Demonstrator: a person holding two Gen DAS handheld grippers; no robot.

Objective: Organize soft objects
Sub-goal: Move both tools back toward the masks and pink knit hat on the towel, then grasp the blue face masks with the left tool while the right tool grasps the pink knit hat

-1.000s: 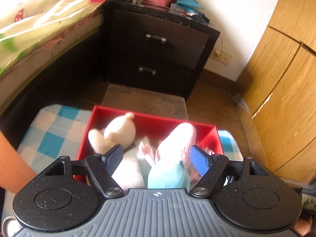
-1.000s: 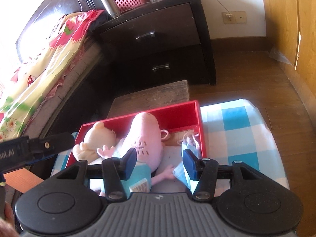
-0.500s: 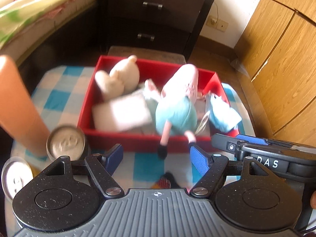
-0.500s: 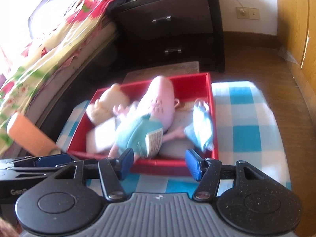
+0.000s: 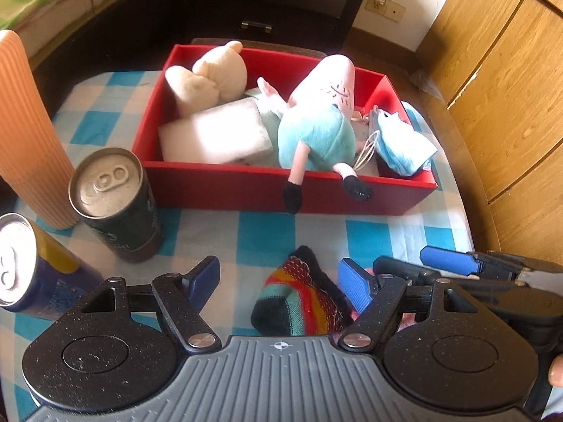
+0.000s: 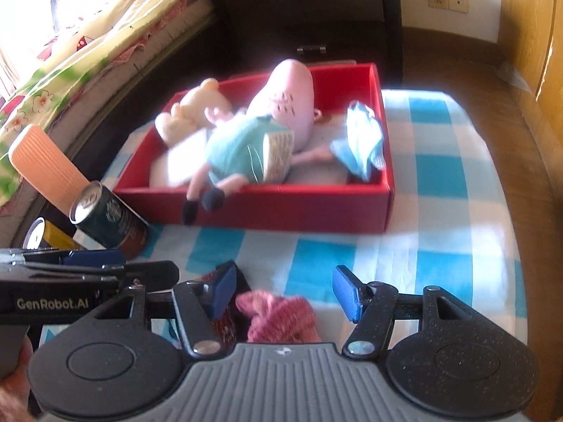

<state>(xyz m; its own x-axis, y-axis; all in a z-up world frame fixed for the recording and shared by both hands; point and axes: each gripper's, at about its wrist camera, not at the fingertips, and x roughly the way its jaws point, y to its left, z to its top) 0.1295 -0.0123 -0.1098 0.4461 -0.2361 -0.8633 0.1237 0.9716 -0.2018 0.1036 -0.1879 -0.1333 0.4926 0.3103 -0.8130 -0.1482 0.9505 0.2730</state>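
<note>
A red box [image 5: 246, 190] [image 6: 299, 211] on the checked cloth holds a pink pig plush in a teal dress [image 5: 316, 133] [image 6: 246, 144], a cream plush [image 5: 211, 77], a white pad [image 5: 218, 133] and a blue face mask [image 5: 401, 144] [image 6: 362, 144]. The pig's legs hang over the front wall. My left gripper [image 5: 278, 274] is open above a rainbow-striped sock [image 5: 295, 302] lying near its right finger. My right gripper [image 6: 284, 283] hovers over a pink knitted sock [image 6: 281, 316]; its jaws are opening and the pads do not press on it.
A dark drink can [image 5: 116, 204], a blue and yellow can [image 5: 28, 270] and a tall orange ribbed cup stack [image 5: 28, 133] stand left of the box. Beyond the table are a dark nightstand [image 5: 281, 0], a bed on the left and wooden cabinet doors [image 5: 492, 88] on the right.
Both grippers have drawn back from over the box to the near side of the table and dropped lower. The two socks have come into view. The right jaws have widened.
</note>
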